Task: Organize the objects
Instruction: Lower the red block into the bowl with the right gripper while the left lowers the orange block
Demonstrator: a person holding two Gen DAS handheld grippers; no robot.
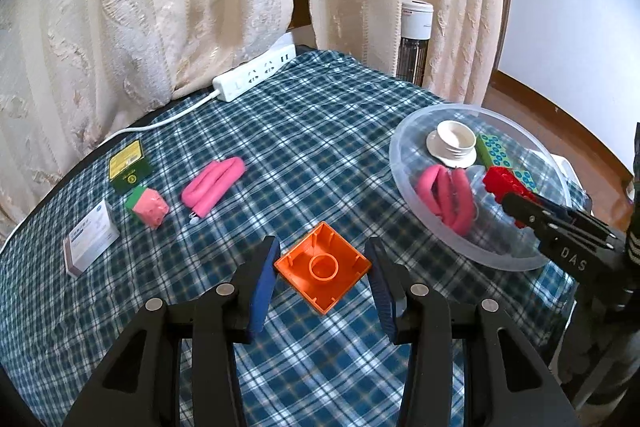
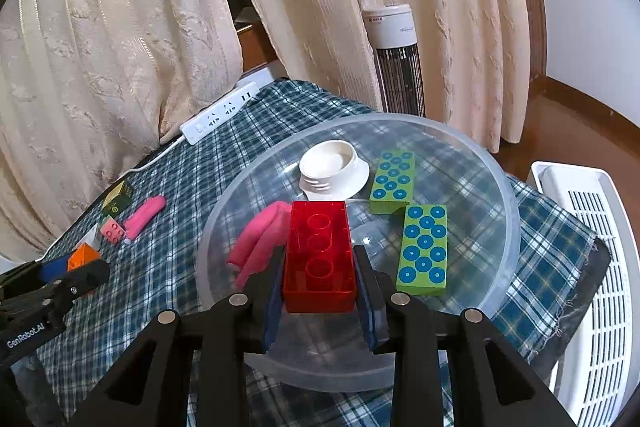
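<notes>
My left gripper (image 1: 323, 247) is shut on an orange square brick (image 1: 323, 269), gripped corner to corner between the blue pads with its hollow underside facing me, above the plaid tablecloth (image 1: 312, 155). My right gripper (image 2: 319, 259) is shut on a red translucent brick (image 2: 316, 227), underside up, over the clear plastic bowl (image 2: 516, 211). The bowl holds a white cap (image 2: 334, 167), two green dotted blocks (image 2: 394, 181) and a pink foam roll (image 2: 260, 243). From the left wrist the right gripper (image 1: 516, 205) shows reaching over the bowl's near rim (image 1: 400, 163).
Left of the bowl on the cloth lie another pink roll (image 1: 214, 185), a pink and green brick (image 1: 148, 207), a dark green box (image 1: 130, 167) and a white box (image 1: 92, 237). A power strip (image 1: 256, 73) sits at the back edge. Curtains and a tower heater (image 1: 414, 39) stand behind.
</notes>
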